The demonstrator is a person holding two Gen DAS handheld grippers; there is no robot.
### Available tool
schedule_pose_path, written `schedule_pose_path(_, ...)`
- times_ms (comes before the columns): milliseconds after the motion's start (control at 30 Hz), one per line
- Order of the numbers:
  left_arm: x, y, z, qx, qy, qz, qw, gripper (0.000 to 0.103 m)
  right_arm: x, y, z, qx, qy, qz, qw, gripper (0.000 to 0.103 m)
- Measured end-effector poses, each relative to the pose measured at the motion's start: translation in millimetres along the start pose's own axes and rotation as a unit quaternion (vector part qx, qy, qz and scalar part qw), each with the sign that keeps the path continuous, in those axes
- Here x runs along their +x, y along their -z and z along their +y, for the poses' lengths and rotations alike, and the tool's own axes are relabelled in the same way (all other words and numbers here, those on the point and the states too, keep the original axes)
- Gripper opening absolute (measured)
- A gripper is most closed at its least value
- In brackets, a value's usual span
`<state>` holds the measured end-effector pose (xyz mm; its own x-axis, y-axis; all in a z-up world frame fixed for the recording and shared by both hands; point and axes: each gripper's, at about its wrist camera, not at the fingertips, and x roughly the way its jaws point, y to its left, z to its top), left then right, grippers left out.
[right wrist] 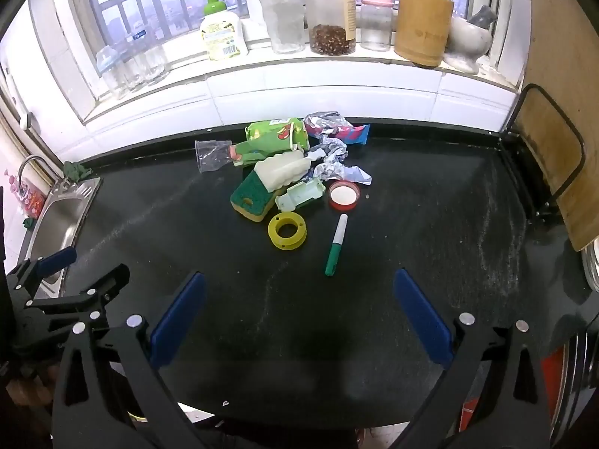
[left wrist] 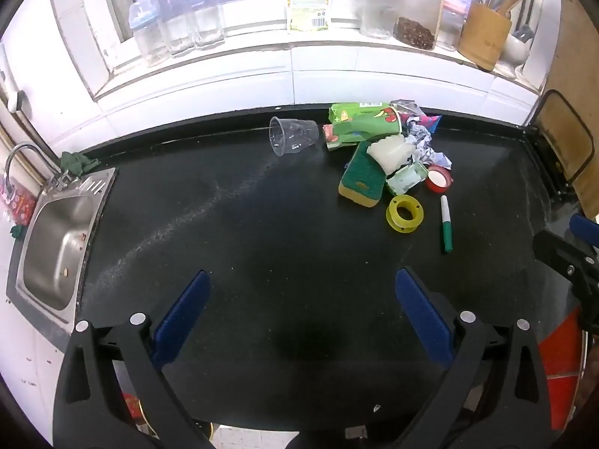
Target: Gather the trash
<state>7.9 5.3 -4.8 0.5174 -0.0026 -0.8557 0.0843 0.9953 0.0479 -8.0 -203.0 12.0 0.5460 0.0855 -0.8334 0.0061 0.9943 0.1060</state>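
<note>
Both grippers are hanging over the near part of the black countertop (left wrist: 262,262), each with its blue pads spread wide and nothing between them. The left gripper (left wrist: 301,284) and the right gripper (right wrist: 299,288) are sitting side by side, and each is showing at the edge of the other's view.

The trash is lying in a heap toward the back of the countertop, well apart from both tools. Taking the green-and-yellow sponge (right wrist: 251,198) as the marker: a clear plastic cup (right wrist: 211,155) is lying on its side behind and to the left of it, a green snack wrapper (right wrist: 275,138) is sitting behind it, and crumpled foil (right wrist: 331,157) is bunched behind and to the right. A yellow tape spool (right wrist: 287,231) is resting just in front of the sponge, a red lid (right wrist: 344,195) to the right, and a green marker (right wrist: 336,245) is lying nearest the right gripper, ahead of its open fingers.
</note>
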Motion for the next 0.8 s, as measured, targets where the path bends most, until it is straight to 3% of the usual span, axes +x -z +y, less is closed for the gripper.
schedule_pose_path(800,5.9,-2.0,2.0,-0.002,0.001,0.006,1.0,0.096,6.2,-4.4,6.3,-0.011,0.001,0.007,1.0,0.097)
